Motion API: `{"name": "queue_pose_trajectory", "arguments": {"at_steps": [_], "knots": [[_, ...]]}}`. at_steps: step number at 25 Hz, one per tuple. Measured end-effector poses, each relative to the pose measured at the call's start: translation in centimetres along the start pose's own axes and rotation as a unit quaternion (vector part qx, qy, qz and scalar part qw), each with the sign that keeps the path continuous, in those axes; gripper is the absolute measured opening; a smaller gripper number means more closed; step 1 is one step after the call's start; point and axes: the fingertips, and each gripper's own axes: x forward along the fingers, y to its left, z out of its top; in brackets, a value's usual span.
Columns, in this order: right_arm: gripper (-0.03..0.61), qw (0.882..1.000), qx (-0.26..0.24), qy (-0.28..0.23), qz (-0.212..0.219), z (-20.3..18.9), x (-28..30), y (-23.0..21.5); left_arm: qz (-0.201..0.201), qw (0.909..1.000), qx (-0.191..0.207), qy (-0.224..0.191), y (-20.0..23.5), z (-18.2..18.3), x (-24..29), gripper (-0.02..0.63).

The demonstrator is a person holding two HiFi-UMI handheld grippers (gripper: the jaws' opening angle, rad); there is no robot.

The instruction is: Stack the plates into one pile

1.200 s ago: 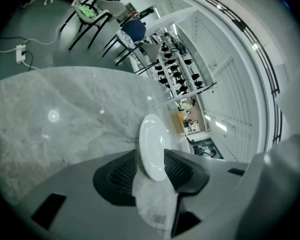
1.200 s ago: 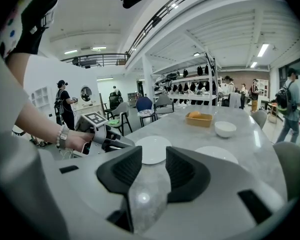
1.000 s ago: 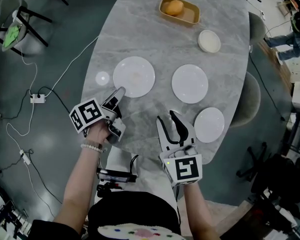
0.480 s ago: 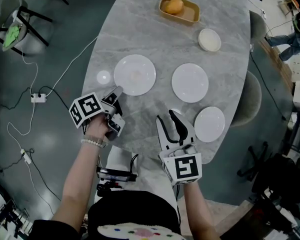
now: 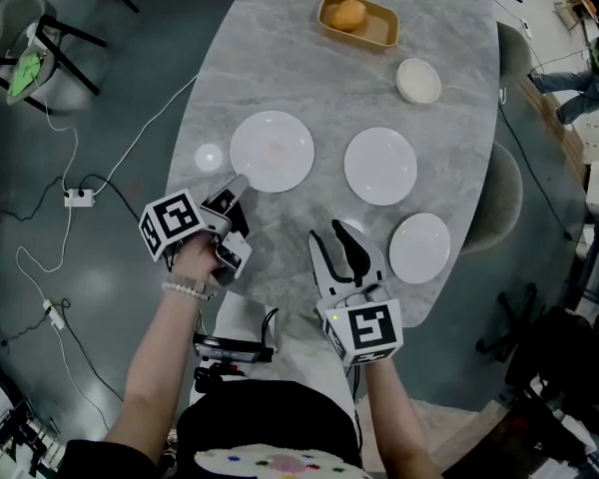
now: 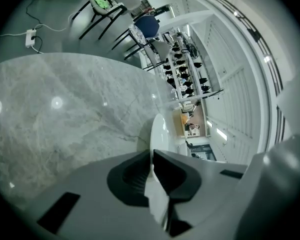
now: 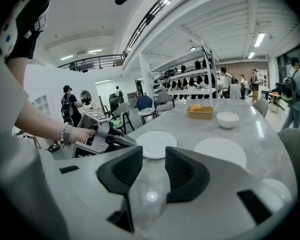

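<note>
Plates lie in three separate spots on the grey marble desk [image 5: 319,88], none stacked. The left plate [image 5: 272,151] sits toward the desk's left edge, the middle plate [image 5: 380,166] is to its right with a clear gap between them, and the right plate [image 5: 419,248] lies nearer, close to the desk's right rim.

The left hand-held gripper [image 5: 238,183] reaches in from the near left and has the near rim of the left plate pinched. Its jaws have just been closing, and they now stand narrow with the thin white edge caught between the pads. In the left gripper view that plate [image 6: 159,131] runs away edge-on from the closed jaws.

The right hand-held gripper [image 5: 334,233] hangs over bare marble at the near side, between the left and right plates and touching neither. Its jaws have just been closing a little but stand wide, with only the desk surface showing between them.

At the far end sit a small white bowl [image 5: 418,80] and, left of it, a tan tray [image 5: 379,30] holding an orange [image 5: 350,13].
</note>
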Motion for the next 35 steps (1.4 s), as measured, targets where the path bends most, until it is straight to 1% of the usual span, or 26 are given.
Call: {"name": "queue_pose_trajectory", "arguments": {"at_steps": [2, 5, 7, 9, 11, 13, 16, 19, 21, 24, 28, 30, 32, 34, 35], "knots": [[0.124, 1.000, 0.018, 0.004, 0.004, -0.4, 0.2, 0.1, -0.008, 1.0000, -0.001, -0.002, -0.6, -0.1, -0.2, 0.029], [0.124, 0.997, 0.074, 0.011, 0.013, -1.5, 0.8, 0.2, -0.017, 0.9999, -0.003, -0.002, -1.2, -0.2, -0.3, 0.026], [0.124, 0.992, 0.125, 0.014, 0.025, -2.1, 1.4, 0.4, -0.022, 0.9997, -0.004, -0.002, -1.5, -0.2, -0.4, 0.026], [0.124, 0.981, 0.186, 0.017, 0.046, -2.5, 2.0, 0.9, -0.025, 0.9997, -0.006, -0.001, -1.8, -0.2, -0.6, 0.026], [0.126, 0.967, 0.246, 0.017, 0.069, -2.7, 2.8, 1.5, -0.025, 0.9997, -0.007, 0.001, -2.0, -0.2, -0.6, 0.026], [0.126, 0.947, 0.307, 0.013, 0.088, -2.8, 3.6, 1.9, -0.026, 0.9996, -0.008, 0.002, -2.2, -0.3, -0.6, 0.026], [0.127, 0.911, 0.399, 0.003, 0.107, -3.2, 4.9, 2.1, -0.028, 0.9996, -0.009, 0.003, -2.3, -0.4, -0.7, 0.026], [0.143, 0.872, 0.473, -0.002, 0.128, -3.6, 6.3, 2.5, -0.032, 0.9994, -0.010, 0.006, -2.5, -0.6, -0.7, 0.026], [0.159, 0.848, 0.513, -0.006, 0.135, -3.7, 7.0, 2.6, -0.034, 0.9993, -0.011, 0.008, -2.7, -0.6, -0.8, 0.026], [0.169, 0.817, 0.560, -0.012, 0.138, -4.2, 8.0, 2.4, -0.037, 0.9992, -0.010, 0.008, -2.7, -0.6, -0.7, 0.025], [0.169, 0.785, 0.603, -0.022, 0.137, -4.8, 9.3, 2.2, -0.040, 0.9991, -0.011, 0.009, -2.8, -0.6, -0.7, 0.025], [0.163, 0.774, 0.618, -0.026, 0.133, -5.0, 9.9, 2.0, -0.042, 0.9990, -0.013, 0.009, -2.9, -0.6, -0.7, 0.026], [0.160, 0.767, 0.627, -0.030, 0.129, -5.2, 10.4, 1.9, -0.043, 0.9989, -0.013, 0.009, -3.0, -0.6, -0.7, 0.026], [0.149, 0.765, 0.631, -0.031, 0.125, -5.5, 10.8, 1.8, -0.044, 0.9989, -0.012, 0.010, -3.0, -0.6, -0.7, 0.025], [0.129, 0.764, 0.632, -0.032, 0.124, -5.5, 10.9, 1.7, -0.045, 0.9989, -0.011, 0.010, -3.0, -0.7, -0.7, 0.025]]}}
